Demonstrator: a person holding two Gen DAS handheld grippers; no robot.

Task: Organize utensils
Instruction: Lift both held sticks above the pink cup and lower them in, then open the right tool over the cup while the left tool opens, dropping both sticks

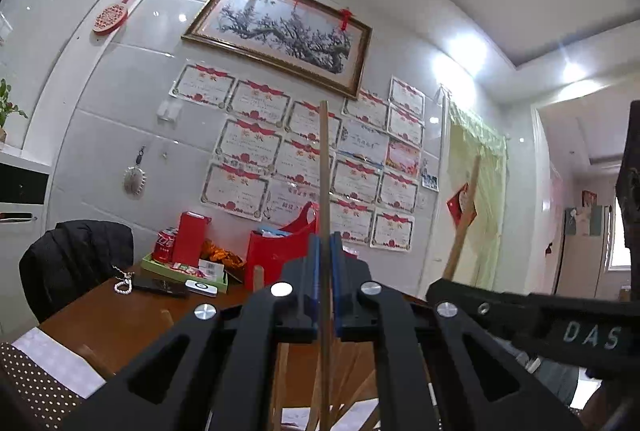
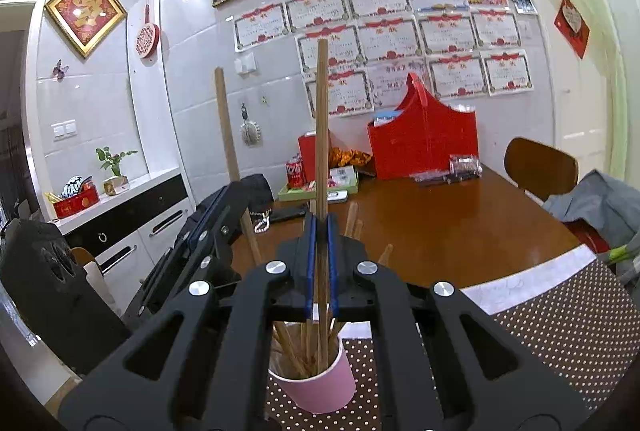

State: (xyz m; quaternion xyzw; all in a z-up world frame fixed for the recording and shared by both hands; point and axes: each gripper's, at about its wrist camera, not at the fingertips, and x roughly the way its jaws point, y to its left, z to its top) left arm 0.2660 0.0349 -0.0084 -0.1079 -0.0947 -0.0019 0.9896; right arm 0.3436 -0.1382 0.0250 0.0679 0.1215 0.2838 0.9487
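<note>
My left gripper (image 1: 325,245) is shut on one wooden chopstick (image 1: 324,167) that stands upright between its blue pads. My right gripper (image 2: 321,227) is shut on a pair of wooden chopsticks (image 2: 322,119), also upright, with their lower ends inside a pink paper cup (image 2: 316,385). The cup holds several more chopsticks and stands on a brown dotted mat (image 2: 560,331) right below my right gripper. The left gripper shows in the right wrist view (image 2: 208,227) to the left, with its chopstick (image 2: 230,143). The right gripper's arm (image 1: 540,315) shows in the left wrist view with its chopstick (image 1: 464,219).
A brown wooden table (image 2: 460,223) carries a red bag (image 2: 424,143), a green tray (image 2: 320,191) with a cola can (image 2: 295,173), a phone (image 1: 160,287) and a bead string (image 1: 122,285). Chairs stand at both ends (image 2: 540,167), (image 1: 72,263). A cabinet (image 2: 132,227) is at left.
</note>
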